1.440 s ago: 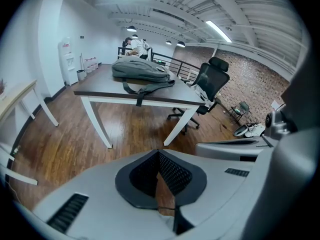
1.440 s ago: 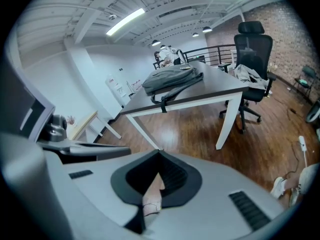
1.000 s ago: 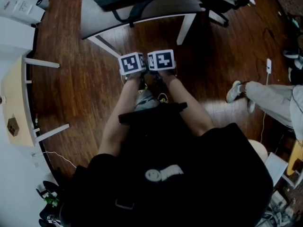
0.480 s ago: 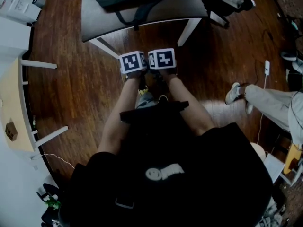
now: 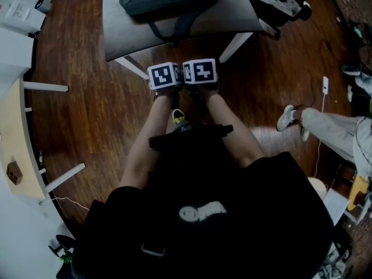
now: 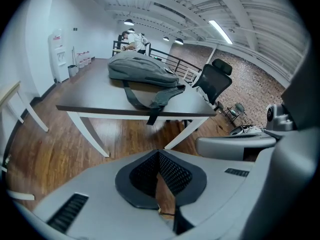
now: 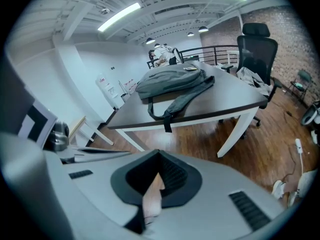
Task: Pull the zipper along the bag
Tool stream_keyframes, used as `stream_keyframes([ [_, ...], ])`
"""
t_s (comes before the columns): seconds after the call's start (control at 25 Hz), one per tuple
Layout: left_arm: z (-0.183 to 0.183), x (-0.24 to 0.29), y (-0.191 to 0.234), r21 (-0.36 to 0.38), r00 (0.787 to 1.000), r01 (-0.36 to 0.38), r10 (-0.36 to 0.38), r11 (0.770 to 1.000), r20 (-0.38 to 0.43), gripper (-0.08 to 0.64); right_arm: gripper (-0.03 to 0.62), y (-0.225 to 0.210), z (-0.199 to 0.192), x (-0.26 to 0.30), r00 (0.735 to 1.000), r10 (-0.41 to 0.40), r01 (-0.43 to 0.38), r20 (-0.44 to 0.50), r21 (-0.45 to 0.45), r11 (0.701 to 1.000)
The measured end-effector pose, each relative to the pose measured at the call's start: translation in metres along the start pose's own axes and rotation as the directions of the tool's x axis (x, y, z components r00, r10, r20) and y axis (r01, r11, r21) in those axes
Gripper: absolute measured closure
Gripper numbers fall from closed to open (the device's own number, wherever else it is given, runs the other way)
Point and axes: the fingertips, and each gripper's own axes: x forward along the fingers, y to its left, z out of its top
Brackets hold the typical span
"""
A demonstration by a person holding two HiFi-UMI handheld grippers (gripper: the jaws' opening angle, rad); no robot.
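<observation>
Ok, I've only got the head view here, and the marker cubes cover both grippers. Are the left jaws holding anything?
Observer: No. In the left gripper view, the left gripper has its jaws together with nothing between them.
Operator: And the right one?
Observer: Same. The right gripper is shut and empty, with the table ahead of it.
Operator: My view cuts off the bag. Is it all on the table?
Observer: Yes, the whole grey bag lies on the tabletop. Only its strap hangs over the near edge.
</observation>
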Motion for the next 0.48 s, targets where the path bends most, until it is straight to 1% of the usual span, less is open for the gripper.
stream_keyframes([
  [0.08,0.005,-0.001,0.006,0.004,1.000,0.002,-0.002,1.000,-0.006,0.560,0.574,0.003,0.002,0.002,1.000,-0.017,0.017,-0.014,0.006,1.000],
  [0.24,0.014,0.000,0.008,0.008,0.999,0.050,-0.050,0.999,0.001,0.560,0.572,0.011,0.014,0.010,0.999,-0.032,0.032,0.017,-0.010,0.999],
  [0.48,0.026,0.000,0.012,0.003,0.998,0.058,-0.058,0.998,-0.002,0.560,0.572,0.015,0.028,0.008,0.998,-0.054,0.054,0.024,-0.026,0.998],
])
